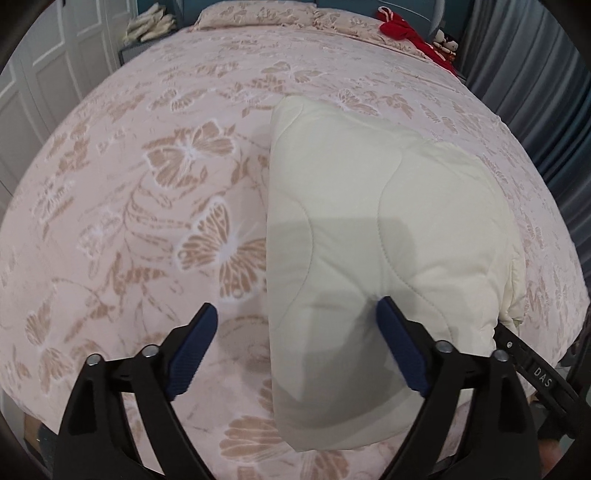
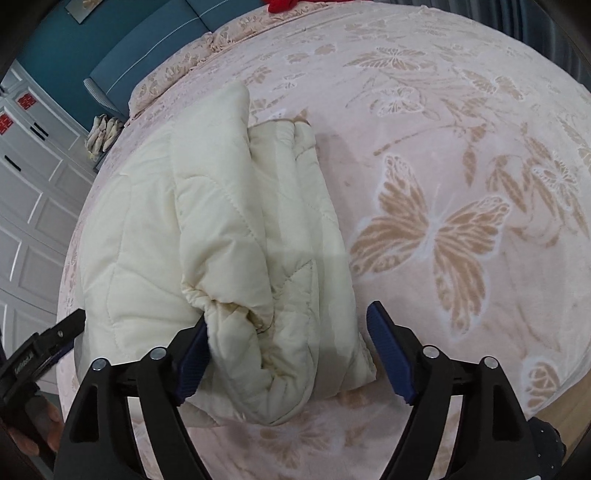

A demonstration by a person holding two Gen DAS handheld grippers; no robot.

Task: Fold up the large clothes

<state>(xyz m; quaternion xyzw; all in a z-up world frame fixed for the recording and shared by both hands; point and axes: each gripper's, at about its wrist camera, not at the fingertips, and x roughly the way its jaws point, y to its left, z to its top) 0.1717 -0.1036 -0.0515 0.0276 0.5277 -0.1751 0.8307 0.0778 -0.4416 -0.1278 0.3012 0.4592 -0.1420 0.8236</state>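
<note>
We see a cream quilted coat [image 1: 369,229] folded into a thick bundle on the bed [image 1: 147,184]. Its fabric is puffy, with curved stitch lines, and it lies toward the near edge of the bed. In the left wrist view the top face is smooth and the left edge runs straight. In the right wrist view the layers show: a folded sleeve [image 2: 258,332] with its cuff tucked in lies along the near right side of the bundle, and a second fold stands up at the far end.

The bed carries a pale pink cover with tan butterflies and leaves, and it fills most of both views. White panelled doors [image 1: 44,92] stand to one side, and blue-grey curtains [image 1: 535,92] hang on the other. A red garment [image 1: 402,29] lies at the far corner of the bed, with small dolls [image 1: 445,42] beside it. A pale bundle [image 1: 147,26] rests on a low unit past the bed's head.

The left hand-held gripper [image 1: 297,314] has its jaws wide apart; the coat's near left edge lies between them, the right pad against the fabric, nothing gripped. The right hand-held gripper [image 2: 286,317] also stands apart, straddling the sleeve end, its left pad touching it.

Only the right wrist view shows a teal padded headboard [image 2: 147,48], red marks [image 2: 24,99] on the doors and fingers [image 2: 37,432] holding the left tool.
</note>
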